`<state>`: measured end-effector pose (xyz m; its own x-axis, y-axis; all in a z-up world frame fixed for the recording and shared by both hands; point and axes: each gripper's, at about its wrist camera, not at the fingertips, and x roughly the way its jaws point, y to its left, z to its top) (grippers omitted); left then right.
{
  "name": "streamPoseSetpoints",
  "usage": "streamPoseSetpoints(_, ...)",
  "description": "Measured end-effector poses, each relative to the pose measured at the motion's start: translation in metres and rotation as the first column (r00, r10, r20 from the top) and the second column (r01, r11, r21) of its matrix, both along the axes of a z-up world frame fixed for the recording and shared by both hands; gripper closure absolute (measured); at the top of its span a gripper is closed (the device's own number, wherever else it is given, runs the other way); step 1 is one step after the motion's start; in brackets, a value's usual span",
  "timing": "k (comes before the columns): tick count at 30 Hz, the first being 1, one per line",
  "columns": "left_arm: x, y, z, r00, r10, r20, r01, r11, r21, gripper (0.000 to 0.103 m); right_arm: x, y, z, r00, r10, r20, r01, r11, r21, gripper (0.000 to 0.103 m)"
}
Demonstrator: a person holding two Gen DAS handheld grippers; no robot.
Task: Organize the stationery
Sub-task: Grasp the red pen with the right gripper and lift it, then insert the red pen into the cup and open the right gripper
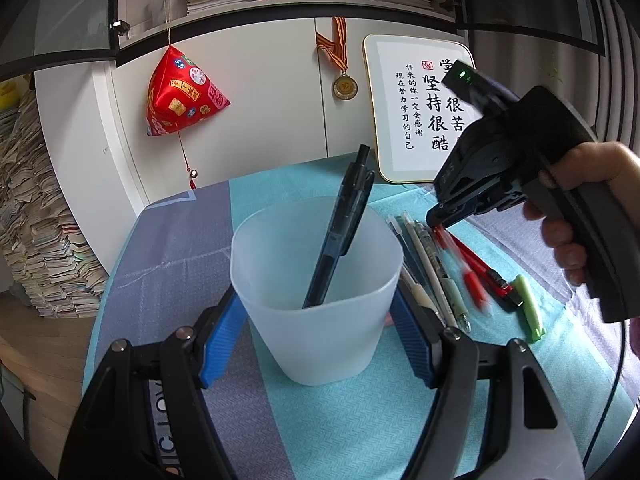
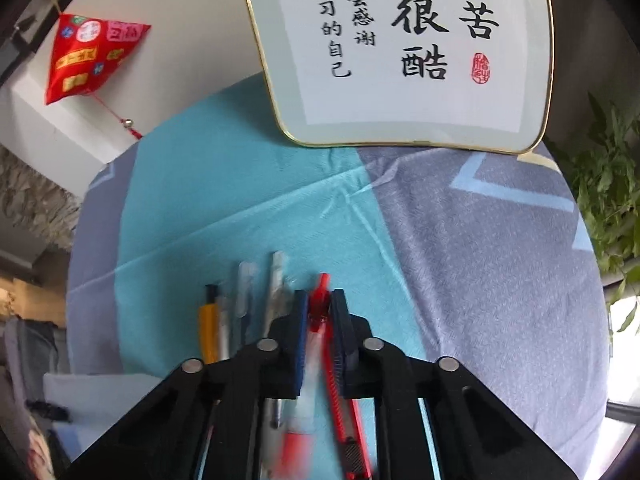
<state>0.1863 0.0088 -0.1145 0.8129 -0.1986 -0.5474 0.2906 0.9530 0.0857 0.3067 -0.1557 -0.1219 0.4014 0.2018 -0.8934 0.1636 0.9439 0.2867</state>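
my right gripper (image 2: pixel 319 308) is clamped on the red pen (image 2: pixel 319 300), at the right end of the pens (image 2: pixel 244 300) lying on the surface (image 2: pixel 460 240). my left gripper (image 1: pixel 320 320) grips the cup (image 1: pixel 320 320), a dark pen (image 1: pixel 340 232) standing inside. open cloth lies far and right; a red cutter (image 2: pixel 344 412) lies just beside.

Framed calligraphy board (image 2: pixel 400 52), 12 o'clock on table: large 坚持很苦很酷; small columns 将来的你一定会感谢现在努力学习的自己. Red seal (image 2: pixel 480 69) unreadable. Red pouch (image 1: pixel 182 94) characters too small.
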Motion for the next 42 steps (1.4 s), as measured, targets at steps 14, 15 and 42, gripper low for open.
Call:
streamPoseSetpoints(14,-0.002,-0.003,0.0,1.0,-0.012,0.009,0.012,1.0,0.008,0.033,-0.087,-0.001,0.105,0.954,0.084,0.288,-0.09,0.996,0.007,0.092)
streamPoseSetpoints(15,-0.003,-0.003,0.0,1.0,-0.013,0.01,0.013,1.0,0.009,0.033,-0.092,0.002,0.115,0.943,0.094,0.319,-0.099,0.995,0.001,0.092)
streamPoseSetpoints(42,0.001,0.008,0.001,1.0,-0.001,0.0,0.001,1.0,-0.001,0.033,-0.117,0.088,0.17,0.811,0.315,0.493,-0.352,0.936,-0.019,0.093)
